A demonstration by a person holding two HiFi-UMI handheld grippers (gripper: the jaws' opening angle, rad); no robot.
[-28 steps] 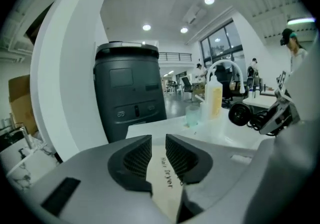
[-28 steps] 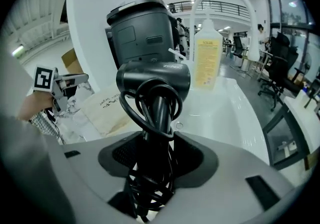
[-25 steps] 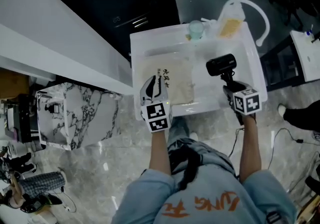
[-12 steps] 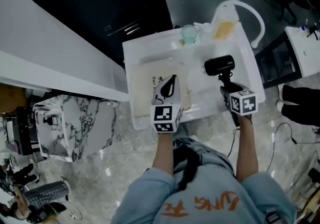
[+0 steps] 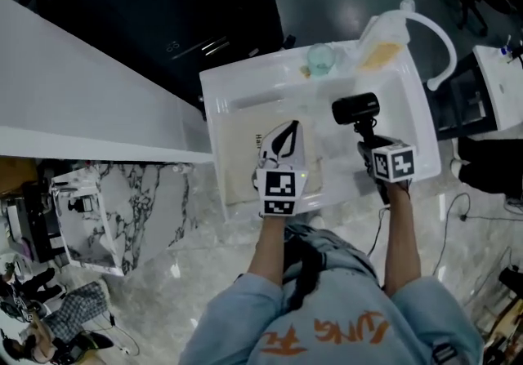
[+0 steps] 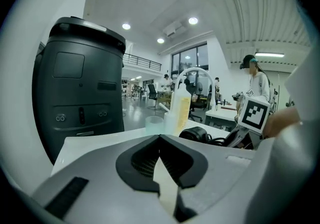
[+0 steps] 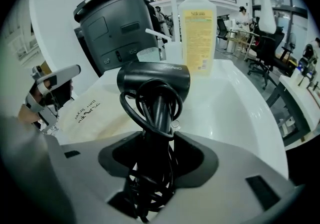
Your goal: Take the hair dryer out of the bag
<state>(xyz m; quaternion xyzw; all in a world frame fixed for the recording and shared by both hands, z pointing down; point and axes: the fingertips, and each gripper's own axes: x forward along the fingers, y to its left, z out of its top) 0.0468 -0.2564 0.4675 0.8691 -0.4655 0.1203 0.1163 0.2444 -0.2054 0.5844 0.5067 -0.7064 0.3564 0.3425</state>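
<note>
The black hair dryer (image 5: 355,108) (image 7: 152,80) is out of the bag, its cord looped round the handle. My right gripper (image 5: 369,139) (image 7: 155,143) is shut on that handle and holds the dryer just above the white table (image 5: 219,192). The beige cloth bag (image 5: 245,151) (image 7: 95,115) with black lettering lies flat on the table's left half. My left gripper (image 5: 282,139) (image 6: 162,154) is over the bag's right part, jaws together with a sliver of beige cloth pinched between them. In the left gripper view the dryer (image 6: 197,134) shows to the right.
At the table's far edge stand a bottle of yellow liquid (image 5: 377,37) (image 7: 198,35) and a clear cup (image 5: 321,57) (image 6: 154,124). A large black appliance (image 6: 80,87) (image 7: 117,22) rises behind the table on the left. A white curved tube (image 5: 437,33) arches at the back right.
My left gripper has shut and slid from the bag's near left corner rightward over the bag. The right gripper with the dryer has dipped slightly.
</note>
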